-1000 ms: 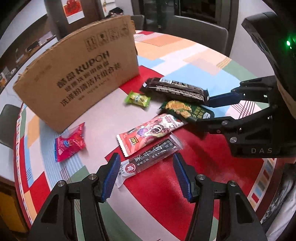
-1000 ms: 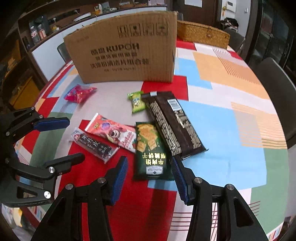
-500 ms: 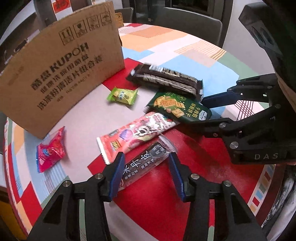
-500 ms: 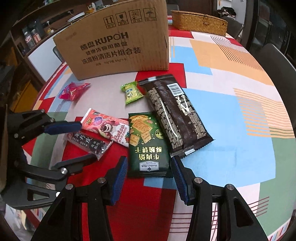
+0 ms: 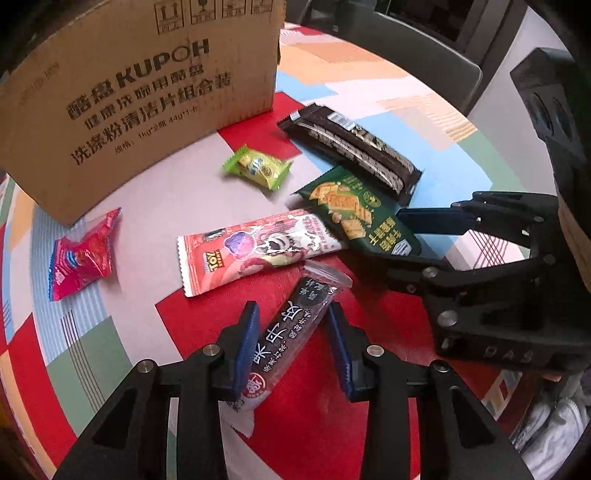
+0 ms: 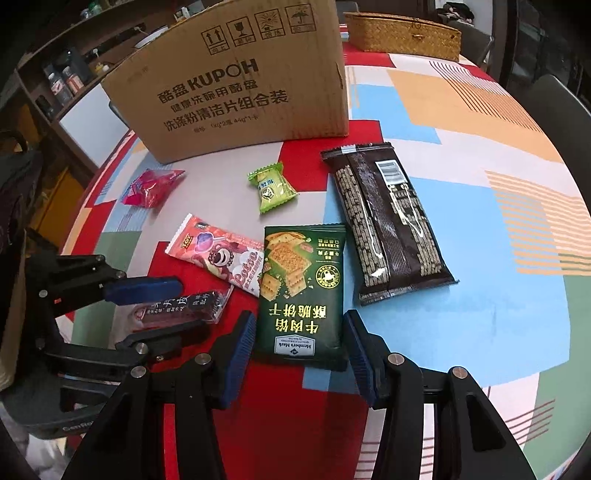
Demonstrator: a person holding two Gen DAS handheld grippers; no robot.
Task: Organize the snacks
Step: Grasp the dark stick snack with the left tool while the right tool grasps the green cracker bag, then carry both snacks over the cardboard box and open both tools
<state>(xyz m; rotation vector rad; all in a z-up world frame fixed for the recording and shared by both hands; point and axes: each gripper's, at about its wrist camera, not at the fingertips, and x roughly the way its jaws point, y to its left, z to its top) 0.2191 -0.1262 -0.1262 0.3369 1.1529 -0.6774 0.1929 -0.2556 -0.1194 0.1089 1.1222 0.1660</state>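
A dark fruit-leather bar (image 5: pixel 299 325) lies on the red patch of the tablecloth, between the fingers of my left gripper (image 5: pixel 291 317). Its jaws are closing around the bar, and a sliver of cloth still shows beside the left pad. The right wrist view shows the same gripper (image 6: pixel 192 306) hugging the bar (image 6: pixel 181 308). My right gripper (image 6: pixel 299 325) stands open astride the near end of a green cracker packet (image 6: pixel 303 288), pads close to its sides. That packet (image 5: pixel 354 210) also shows in the left wrist view. A pink Toy Story packet (image 5: pixel 258 247) lies beside the bar.
A big KUPOH cardboard box (image 6: pixel 240 85) stands at the back. A small green candy (image 6: pixel 273 186), a red packet (image 6: pixel 151 186) and a long dark biscuit pack (image 6: pixel 388 221) lie on the patchwork tablecloth (image 6: pixel 480 221). A wicker basket (image 6: pixel 402 35) sits far back.
My left gripper came down over the dark bar and its jaws narrowed around it. My right gripper slid forward until the green packet's end lay between its fingers.
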